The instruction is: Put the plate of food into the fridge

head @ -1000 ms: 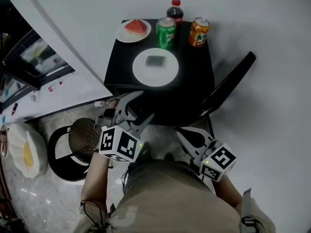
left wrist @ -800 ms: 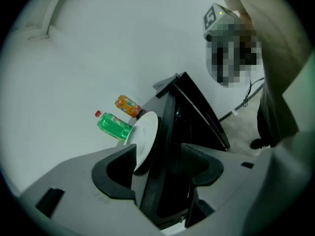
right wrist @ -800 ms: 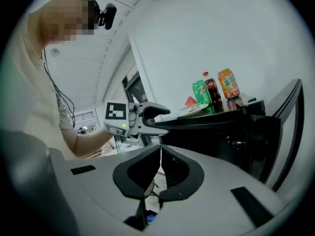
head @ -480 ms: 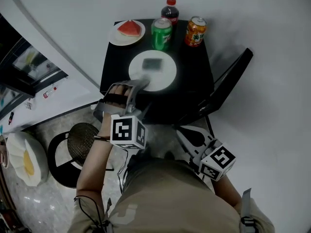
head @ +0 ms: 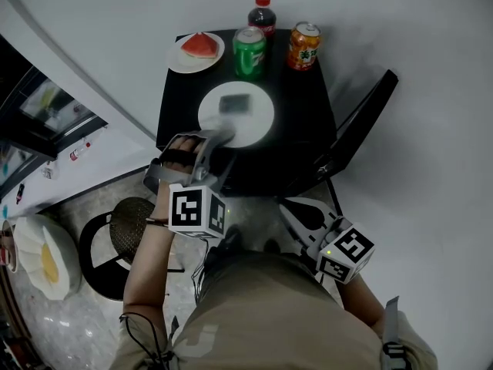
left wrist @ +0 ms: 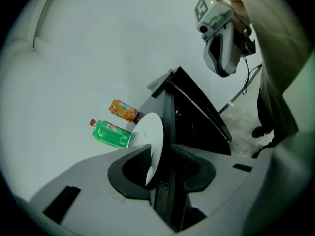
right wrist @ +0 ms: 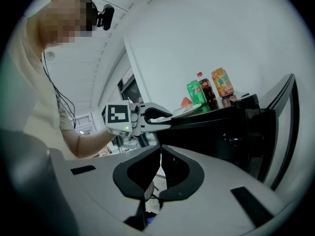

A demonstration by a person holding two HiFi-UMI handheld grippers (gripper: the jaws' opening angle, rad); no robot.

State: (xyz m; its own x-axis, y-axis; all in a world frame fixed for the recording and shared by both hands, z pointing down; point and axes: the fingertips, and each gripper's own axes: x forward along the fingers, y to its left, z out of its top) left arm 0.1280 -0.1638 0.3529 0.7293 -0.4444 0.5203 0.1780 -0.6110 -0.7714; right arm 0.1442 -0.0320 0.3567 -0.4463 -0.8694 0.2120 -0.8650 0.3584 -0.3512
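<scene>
Left hand-held gripper (left wrist: 156,157) jaws just closed in, now clamped on plate (left wrist: 153,132) rim at worktop (head: 302,91) edge; right hand-held gripper (right wrist: 160,151) closed tight, empty.

So it's a small black table (head: 304,106). Roughly in the middle, a bit toward the near left, sits a white plate (head: 253,126) with a dark piece of food (head: 235,103) on it. Far left corner has a small plate (head: 179,60) with a watermelon slice (head: 199,45). Along the far edge: green can (head: 249,51), dark soda bottle (head: 262,14) just behind it, orange can (head: 303,46) on the right.
</scene>
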